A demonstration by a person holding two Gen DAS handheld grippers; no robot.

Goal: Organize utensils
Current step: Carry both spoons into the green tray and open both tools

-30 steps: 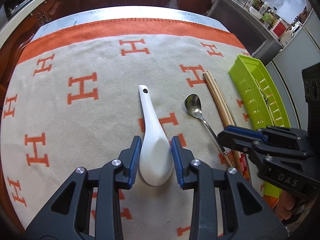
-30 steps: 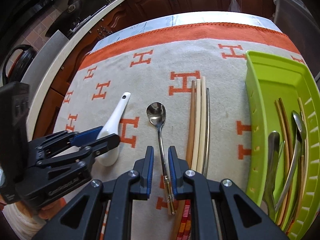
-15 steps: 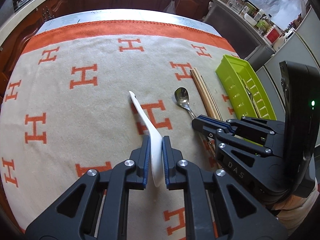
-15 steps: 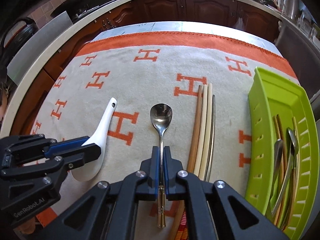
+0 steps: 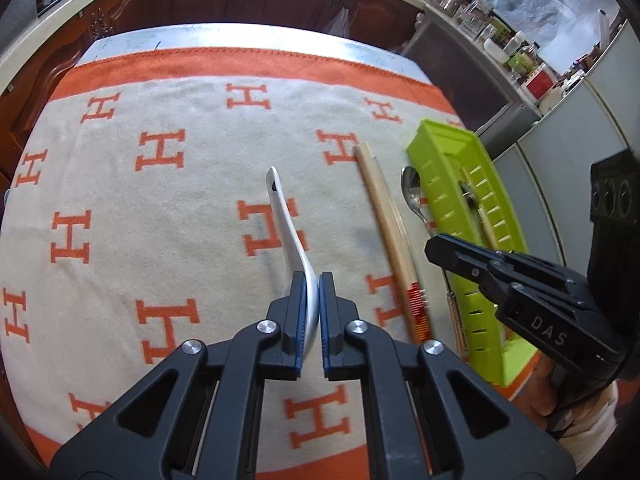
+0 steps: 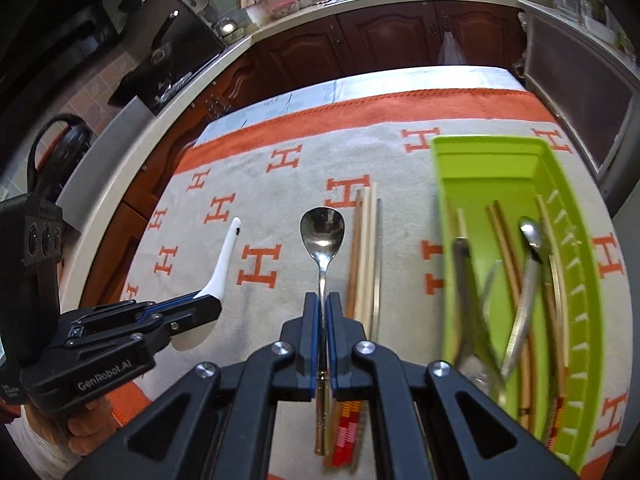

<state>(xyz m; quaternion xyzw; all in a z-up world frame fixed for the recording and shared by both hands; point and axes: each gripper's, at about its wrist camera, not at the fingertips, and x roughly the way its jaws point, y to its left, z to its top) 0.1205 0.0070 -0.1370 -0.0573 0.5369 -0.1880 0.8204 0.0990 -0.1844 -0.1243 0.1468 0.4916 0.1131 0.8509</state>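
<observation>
A worktop (image 5: 132, 42) carries an orange-and-beige cloth (image 5: 120, 208). A green tray (image 6: 496, 168) at its right edge holds several utensils. Chopsticks (image 6: 366, 256) lie just left of the tray. The left tongs (image 5: 311, 312) pinch the white ceramic spoon (image 5: 285, 220) on edge; the right tongs (image 6: 323, 336) pinch the metal spoon (image 6: 322, 236) by its handle.

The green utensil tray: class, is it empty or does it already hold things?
Not empty. In the right wrist view the green tray already holds several chopsticks and metal utensils lying lengthwise inside it.
</observation>
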